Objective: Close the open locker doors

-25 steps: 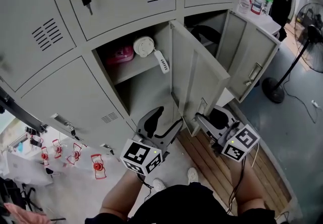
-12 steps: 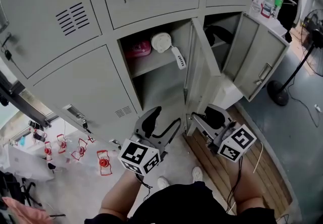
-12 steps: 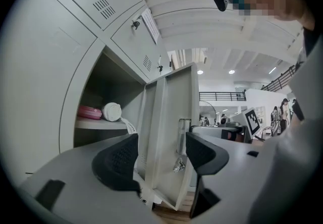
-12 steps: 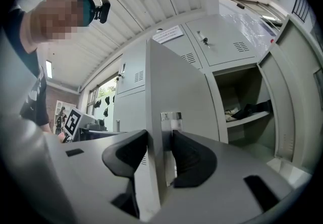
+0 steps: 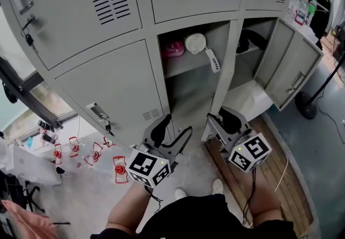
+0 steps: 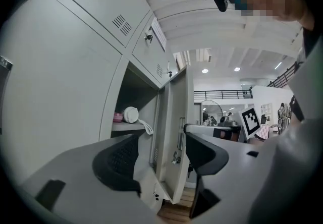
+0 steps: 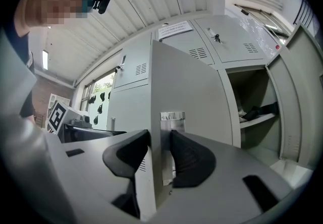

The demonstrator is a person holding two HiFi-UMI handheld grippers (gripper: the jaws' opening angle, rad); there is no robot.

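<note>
The middle locker's grey door [image 5: 225, 74] stands ajar, edge-on in the head view. My right gripper [image 5: 217, 123] is shut on its free edge near the bottom; in the right gripper view the door [image 7: 186, 81] and its metal latch plate sit between the pads of that gripper [image 7: 160, 155], whose jaws have just been closing on it. My left gripper [image 5: 172, 131] hangs open and empty before the locker's lower compartment; in the left gripper view its jaws [image 6: 162, 156] frame the open locker and the door [image 6: 177, 132]. A second door [image 5: 294, 65] on the right hangs wide open.
On the middle locker's shelf lie a pink item [image 5: 173, 48] and a white round thing [image 5: 195, 43] with a hanging tag [image 5: 213, 62]. A dark object [image 5: 250, 39] lies in the right locker. Red items [image 5: 94, 154] lie on the floor left, wooden boards [image 5: 253, 178] right.
The middle door has swung from wide open to nearly edge-on, toward its locker, with my right gripper on its edge. Both grippers and the view have shifted along the lockers.
</note>
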